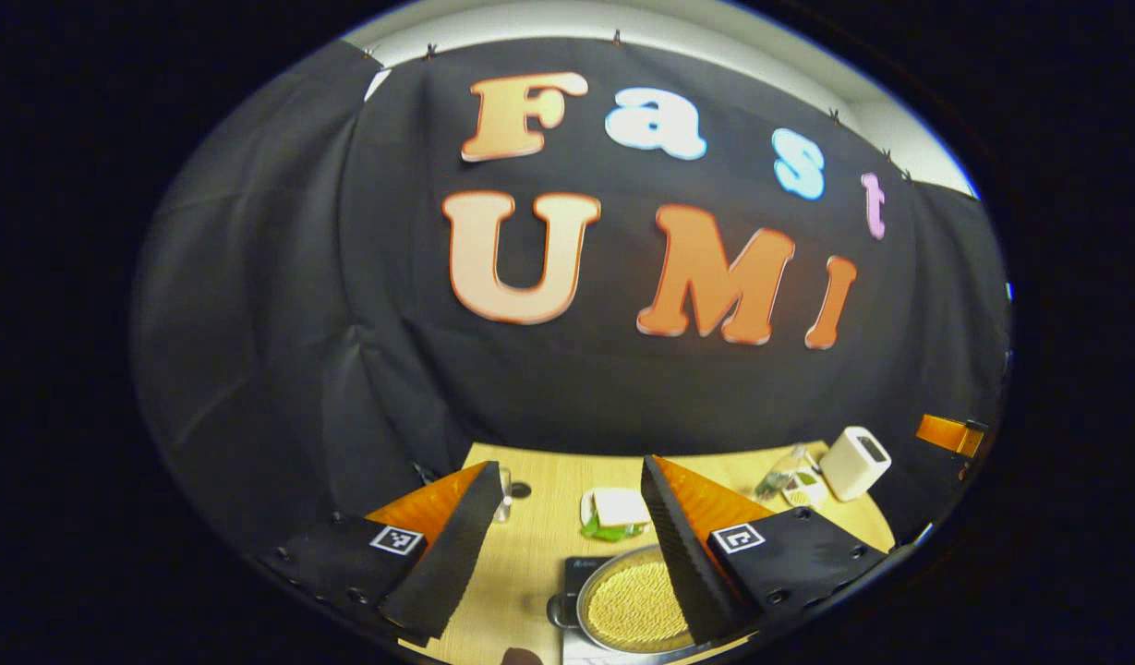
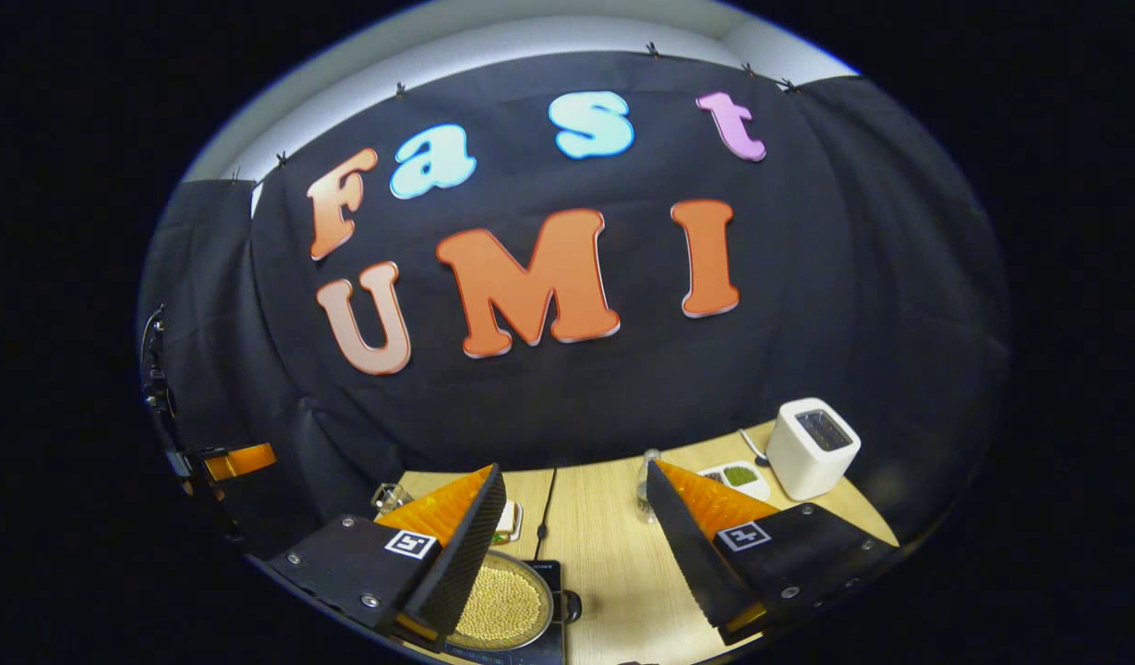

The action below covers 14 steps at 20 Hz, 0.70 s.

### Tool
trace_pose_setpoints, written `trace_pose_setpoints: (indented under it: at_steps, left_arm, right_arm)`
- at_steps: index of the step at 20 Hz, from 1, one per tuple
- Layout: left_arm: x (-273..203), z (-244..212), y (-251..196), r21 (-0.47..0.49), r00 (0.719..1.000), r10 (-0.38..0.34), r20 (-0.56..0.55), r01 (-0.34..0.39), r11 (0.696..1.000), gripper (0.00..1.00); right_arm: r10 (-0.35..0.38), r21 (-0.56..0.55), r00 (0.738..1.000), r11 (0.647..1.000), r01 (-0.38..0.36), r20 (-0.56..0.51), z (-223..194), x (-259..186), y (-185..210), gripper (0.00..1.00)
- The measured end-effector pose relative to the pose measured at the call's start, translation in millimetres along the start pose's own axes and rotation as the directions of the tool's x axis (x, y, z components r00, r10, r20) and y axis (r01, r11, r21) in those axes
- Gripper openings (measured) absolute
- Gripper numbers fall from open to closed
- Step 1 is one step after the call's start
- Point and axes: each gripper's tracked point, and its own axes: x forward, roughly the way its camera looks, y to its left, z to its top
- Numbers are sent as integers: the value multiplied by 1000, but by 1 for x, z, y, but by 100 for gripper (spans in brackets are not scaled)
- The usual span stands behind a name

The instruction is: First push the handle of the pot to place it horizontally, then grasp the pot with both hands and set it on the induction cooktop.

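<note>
- Pot [image 1: 633, 605] filled with yellowish grains, sitting on the black induction cooktop [image 1: 581, 565] on the wooden tabletop [image 1: 539, 540].
- Seen below and between the spread fingers of the left gripper [image 1: 567, 554], partly behind its right-hand finger [image 1: 678, 545]; nothing held.
- In the right gripper view, pot [image 2: 502, 605] low at the left, partly behind the left-hand finger [image 2: 461, 554] of the right gripper [image 2: 567, 554]; fingers wide apart, nothing between them but bare tabletop [image 2: 613, 554].
- Short dark handle stub [image 1: 560, 610] at the pot's left edge in the left gripper view.
- White toaster [image 2: 812, 448] at the far right; small tray of green stuff [image 2: 738, 477] beside it.
- Left gripper view adds a white dish on green [image 1: 615, 513].
</note>
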Motion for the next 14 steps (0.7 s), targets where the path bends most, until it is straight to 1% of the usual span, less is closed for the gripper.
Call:
trace_pose_setpoints:
  at_steps: [2, 4, 5, 8, 11, 12, 14]
  left_arm:
    - [-23, 50, -2, -8, 995, -4, 100, 5, 1000, 97]
    - [-55, 98, -7, 3, 982, -6, 188, 6, 1000, 97]
    - [-70, 106, -2, 15, 974, 0, 226, -3, 1000, 97]
    - [-105, 153, 4, 24, 947, 9, 321, -17, 1000, 97]
    - [-136, 191, 8, 44, 904, 8, 427, -30, 999, 97]
    - [-147, 197, 7, 55, 894, 1, 447, -28, 998, 97]
    - [-158, 203, 5, 59, 885, 2, 465, -34, 998, 97]
  right_arm:
    - [14, -26, 996, 1000, -12, 87, 44, -27, 3, 95]
    - [41, -47, 987, 998, -34, 155, 82, -55, 11, 94]
    - [49, -62, 982, 997, -38, 183, 96, -67, 14, 95]
    - [71, -124, 963, 991, -39, 259, 138, -103, 21, 95]
    - [87, -194, 932, 981, -18, 353, 179, -131, 28, 95]
    - [86, -216, 920, 976, -1, 382, 193, -139, 29, 95]
    - [53, -218, 896, 975, 50, 442, 216, -153, 20, 95]
